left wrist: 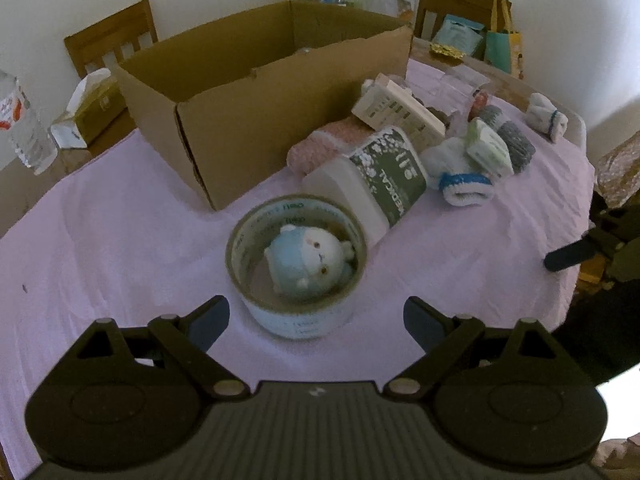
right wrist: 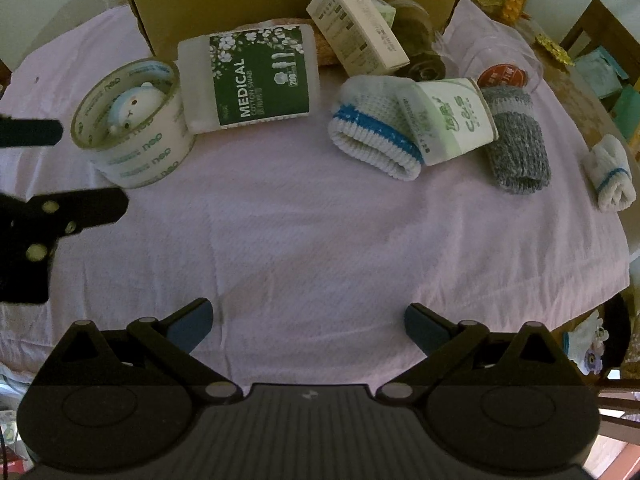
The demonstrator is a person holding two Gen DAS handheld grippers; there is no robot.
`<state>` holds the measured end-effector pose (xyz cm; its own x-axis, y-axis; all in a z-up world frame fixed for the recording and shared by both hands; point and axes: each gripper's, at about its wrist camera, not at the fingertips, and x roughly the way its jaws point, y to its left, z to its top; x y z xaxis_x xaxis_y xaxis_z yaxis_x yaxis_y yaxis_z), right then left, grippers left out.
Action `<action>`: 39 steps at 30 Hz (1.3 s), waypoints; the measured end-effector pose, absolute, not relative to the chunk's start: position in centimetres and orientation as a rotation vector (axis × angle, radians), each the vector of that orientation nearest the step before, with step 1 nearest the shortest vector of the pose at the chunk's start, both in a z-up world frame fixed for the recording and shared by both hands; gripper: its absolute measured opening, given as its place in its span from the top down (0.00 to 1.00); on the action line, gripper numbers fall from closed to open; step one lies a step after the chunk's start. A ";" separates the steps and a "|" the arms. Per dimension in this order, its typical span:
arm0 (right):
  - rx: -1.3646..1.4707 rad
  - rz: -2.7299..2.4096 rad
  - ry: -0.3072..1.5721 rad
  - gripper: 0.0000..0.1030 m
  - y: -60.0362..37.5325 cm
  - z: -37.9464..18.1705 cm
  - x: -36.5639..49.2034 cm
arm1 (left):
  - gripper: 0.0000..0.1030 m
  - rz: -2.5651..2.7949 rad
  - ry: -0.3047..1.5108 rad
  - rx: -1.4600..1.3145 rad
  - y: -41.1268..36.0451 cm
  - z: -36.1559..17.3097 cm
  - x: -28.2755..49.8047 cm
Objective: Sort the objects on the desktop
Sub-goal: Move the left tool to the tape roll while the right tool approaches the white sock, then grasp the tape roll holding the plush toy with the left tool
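1. Left gripper (left wrist: 316,322), nearest the lens: jaws wide, nothing held, poised just short of tape roll (left wrist: 296,266).
2. Tape roll: standing on pink cloth (left wrist: 120,240), plush toy (left wrist: 308,258) loose in its core; likely to tumble out if lifted tilted.
3. Swab pack (left wrist: 372,188): touching the roll's right side; liable to be dragged or nudged by a wide finger.
4. Cardboard box (left wrist: 240,120): open, behind; presumably the destination.
5. Right gripper (right wrist: 308,326): spread wide, empty, over bare cloth; blue-striped sock (right wrist: 372,140) and tissue pack (right wrist: 448,120) overlapping, so one may come up with the other.
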<state>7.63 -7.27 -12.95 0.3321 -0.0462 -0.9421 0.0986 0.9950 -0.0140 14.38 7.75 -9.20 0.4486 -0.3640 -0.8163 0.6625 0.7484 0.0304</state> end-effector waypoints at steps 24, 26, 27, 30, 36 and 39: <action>0.000 -0.088 1.121 0.00 -9.6 -12.3 5.5 | 0.09 -0.656 0.871 0.405 5.6 -11.0 17.4; 0.000 -0.097 1.113 0.00 -9.3 -12.3 6.3 | 0.09 -0.651 0.865 0.409 5.4 -10.9 17.5; 0.000 -0.104 1.109 0.00 -9.6 -12.2 6.3 | 0.09 -0.650 0.860 0.409 5.4 -10.9 17.5; 0.007 -0.121 1.100 0.00 -11.4 -11.6 6.0 | 0.09 -0.650 0.846 0.402 5.3 -10.9 17.5; 0.039 -0.185 1.059 0.00 -15.5 -10.9 6.8 | 0.09 -0.615 0.891 0.391 4.8 -11.0 17.9; 0.067 -0.237 1.043 0.00 -18.6 -11.1 7.1 | 0.09 -0.603 0.908 0.378 4.7 -11.0 18.0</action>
